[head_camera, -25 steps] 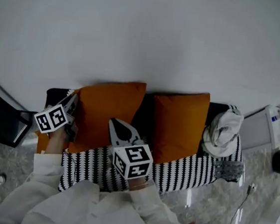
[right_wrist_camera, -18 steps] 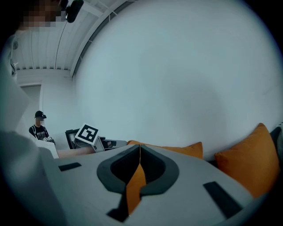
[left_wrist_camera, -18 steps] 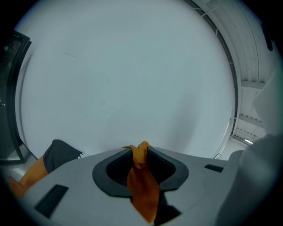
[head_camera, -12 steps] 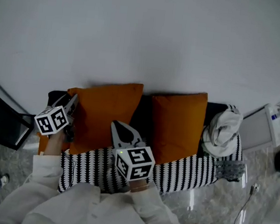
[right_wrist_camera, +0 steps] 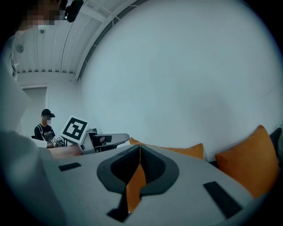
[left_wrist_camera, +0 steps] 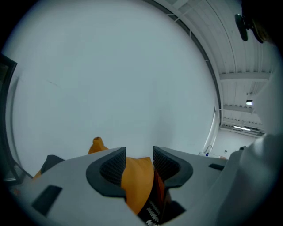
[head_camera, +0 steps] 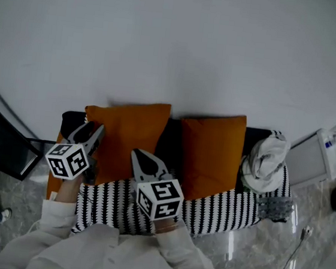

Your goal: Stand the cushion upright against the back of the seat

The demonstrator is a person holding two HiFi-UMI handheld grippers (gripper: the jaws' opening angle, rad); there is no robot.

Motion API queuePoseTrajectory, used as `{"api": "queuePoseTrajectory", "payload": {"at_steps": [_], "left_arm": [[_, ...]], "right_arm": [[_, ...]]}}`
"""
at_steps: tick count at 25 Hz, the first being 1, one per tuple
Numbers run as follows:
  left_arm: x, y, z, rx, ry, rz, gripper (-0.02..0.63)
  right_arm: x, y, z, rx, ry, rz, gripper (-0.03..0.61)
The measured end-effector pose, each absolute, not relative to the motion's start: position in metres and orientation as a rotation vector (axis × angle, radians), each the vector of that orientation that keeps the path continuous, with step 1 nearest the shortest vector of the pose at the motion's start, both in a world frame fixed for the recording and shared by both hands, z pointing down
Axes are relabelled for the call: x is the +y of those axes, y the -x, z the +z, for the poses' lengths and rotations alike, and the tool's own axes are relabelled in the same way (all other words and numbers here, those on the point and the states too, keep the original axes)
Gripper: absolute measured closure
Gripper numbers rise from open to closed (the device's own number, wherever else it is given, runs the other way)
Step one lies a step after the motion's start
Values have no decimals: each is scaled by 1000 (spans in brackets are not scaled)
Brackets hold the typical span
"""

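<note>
The cushion (head_camera: 130, 138) stands at the left end of the seat (head_camera: 226, 205), on its lower edge, with its broad orange face turned out from the seat's back (head_camera: 173, 131) and its top corners up against the wall (head_camera: 178, 41). It is close to square, so I judge no strong long axis; its top edge runs along the seat's back and looks fairly level. It looks soft, light and plump. It should give under any push and may slump if left unsupported, so the firm places to take it are a corner or the edge seam, not the puffy middle. The left gripper (left_wrist_camera: 139, 154) is at the cushion's left edge, toward the seat's left end. Its jaws have just been opening and now stand apart, with an orange corner showing in the gap but not pinched. The right gripper (right_wrist_camera: 139, 150) sits in front of the cushion's lower right, jaws closed tip to tip. Orange shows through the slit, and I cannot tell whether any fabric is caught. A second cushion (head_camera: 211, 151) stands at mid-seat, and a white bundle (head_camera: 266, 157) lies at the seat's right end.
</note>
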State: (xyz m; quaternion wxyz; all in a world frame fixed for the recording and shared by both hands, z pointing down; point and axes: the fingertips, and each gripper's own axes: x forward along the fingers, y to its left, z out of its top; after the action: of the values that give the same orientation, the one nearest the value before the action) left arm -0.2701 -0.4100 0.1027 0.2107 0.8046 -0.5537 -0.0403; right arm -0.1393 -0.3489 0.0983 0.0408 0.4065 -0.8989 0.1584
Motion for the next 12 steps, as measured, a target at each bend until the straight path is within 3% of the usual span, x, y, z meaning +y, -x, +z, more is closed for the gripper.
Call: {"api": "queuePoseTrajectory", "payload": {"at_steps": [12], "left_arm": [[-331,152,116,-1303,-2413,30,439]], "right_arm": [[-327,105,92,-2758,-1243,446,565]]}}
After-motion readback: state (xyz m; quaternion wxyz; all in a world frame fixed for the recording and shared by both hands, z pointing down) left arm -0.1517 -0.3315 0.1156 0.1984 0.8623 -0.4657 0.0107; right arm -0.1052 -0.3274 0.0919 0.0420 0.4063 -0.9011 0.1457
